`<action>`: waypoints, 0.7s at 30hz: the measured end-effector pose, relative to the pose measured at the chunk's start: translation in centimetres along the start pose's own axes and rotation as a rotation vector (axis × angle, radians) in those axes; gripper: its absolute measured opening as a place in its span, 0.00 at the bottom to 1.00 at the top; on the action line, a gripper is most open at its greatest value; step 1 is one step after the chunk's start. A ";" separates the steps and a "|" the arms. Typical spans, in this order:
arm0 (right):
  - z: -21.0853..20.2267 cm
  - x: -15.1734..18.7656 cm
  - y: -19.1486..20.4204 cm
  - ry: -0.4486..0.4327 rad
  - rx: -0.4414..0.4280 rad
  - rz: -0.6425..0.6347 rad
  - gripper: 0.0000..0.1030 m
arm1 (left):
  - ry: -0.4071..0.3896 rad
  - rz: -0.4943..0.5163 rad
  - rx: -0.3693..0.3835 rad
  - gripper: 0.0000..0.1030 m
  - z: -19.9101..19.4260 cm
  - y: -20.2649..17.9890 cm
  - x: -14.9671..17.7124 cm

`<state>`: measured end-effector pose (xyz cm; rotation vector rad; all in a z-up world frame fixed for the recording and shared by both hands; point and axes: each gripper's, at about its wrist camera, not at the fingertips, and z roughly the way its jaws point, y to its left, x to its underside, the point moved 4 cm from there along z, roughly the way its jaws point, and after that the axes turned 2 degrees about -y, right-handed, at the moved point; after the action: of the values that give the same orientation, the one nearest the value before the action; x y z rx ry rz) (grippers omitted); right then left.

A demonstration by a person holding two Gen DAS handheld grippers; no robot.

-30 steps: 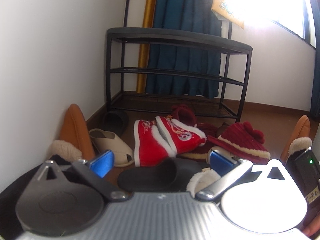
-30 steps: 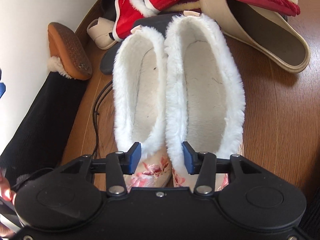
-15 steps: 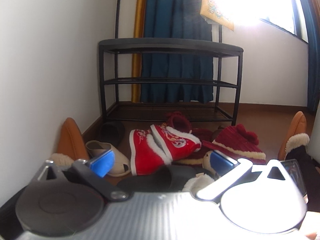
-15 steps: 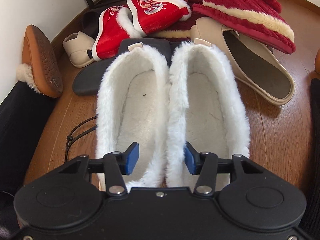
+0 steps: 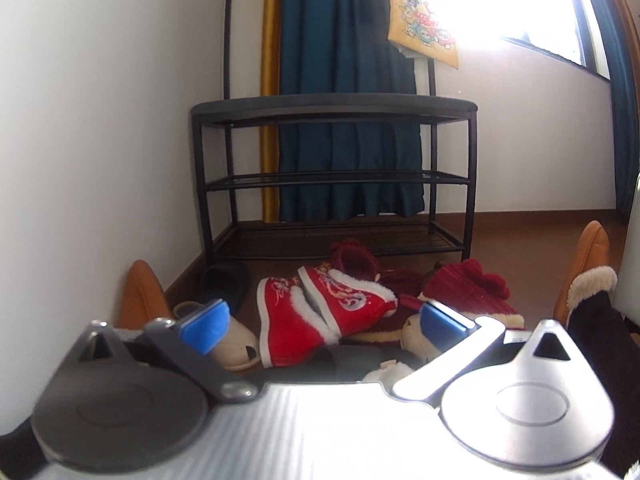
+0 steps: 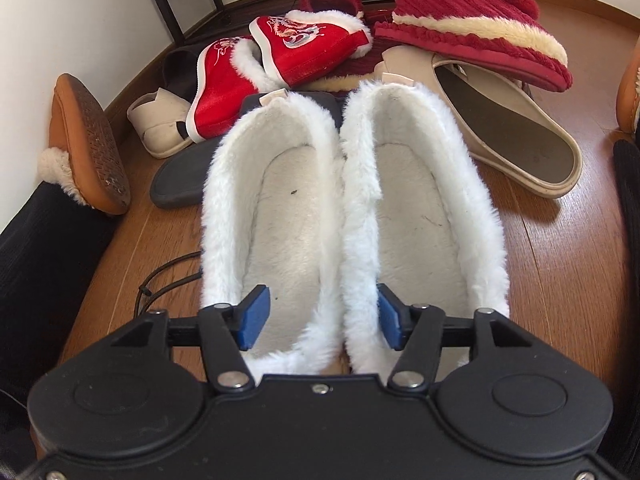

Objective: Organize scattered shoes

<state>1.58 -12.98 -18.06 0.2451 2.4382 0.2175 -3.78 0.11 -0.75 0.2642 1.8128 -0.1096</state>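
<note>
Two white fur-lined slippers (image 6: 280,216) lie side by side on the wood floor, toes away from me. My right gripper (image 6: 322,318) straddles their two touching inner walls at the heel end, one blue pad inside each slipper. Its jaws are opening, and the pads stand clear of the fur. My left gripper (image 5: 324,324) hangs open and empty above the pile, facing the black three-tier shoe rack (image 5: 332,104), whose shelves are bare. A pair of red embroidered boots (image 6: 304,44) leans together beyond the white slippers.
A dark red corduroy slipper (image 6: 472,20) rests on a beige mule (image 6: 504,128) at the right. A black slide (image 6: 180,176), a small beige shoe (image 6: 160,120) and a tan slipper (image 6: 88,140) on edge sit by the left wall. A black cord (image 6: 160,280) lies on the floor.
The right jaws, pinched on the slippers' inner walls half a second ago, have spread apart. The left gripper has risen and now looks more level at the rack.
</note>
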 end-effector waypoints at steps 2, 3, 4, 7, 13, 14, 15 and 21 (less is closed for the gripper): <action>0.1 0.1 -0.2 -0.003 0.000 0.003 0.71 | 0.004 0.007 -0.001 0.99 0.0 -0.5 -0.2; 0.2 0.1 -0.4 -0.005 -0.001 0.007 0.71 | 0.001 0.010 -0.002 1.00 0.0 -0.6 -0.3; 0.2 0.2 -0.5 -0.007 -0.001 0.004 0.71 | -0.001 0.012 -0.004 0.99 -0.1 -0.7 -0.4; 0.4 0.4 -0.1 -0.012 0.004 -0.027 0.78 | -0.001 0.016 -0.011 0.99 -0.1 -0.8 -0.4; 0.8 0.9 0.8 -0.026 0.021 -0.093 0.82 | 0.007 -0.002 -0.038 1.00 0.4 0.4 -0.1; 0.8 1.0 0.8 -0.031 0.027 -0.098 0.78 | 0.009 -0.010 -0.042 1.00 0.5 0.7 0.0; 0.6 1.0 0.7 -0.039 0.041 -0.102 0.68 | 0.012 -0.023 -0.049 0.99 0.8 1.2 0.1; 0.2 0.5 -0.9 -0.058 0.070 -0.080 0.37 | 0.032 -0.085 -0.070 0.99 2.4 3.5 0.7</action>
<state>1.22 -13.71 -18.71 0.1815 2.3955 0.0893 -0.86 3.07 -1.84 0.1402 1.8556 -0.1014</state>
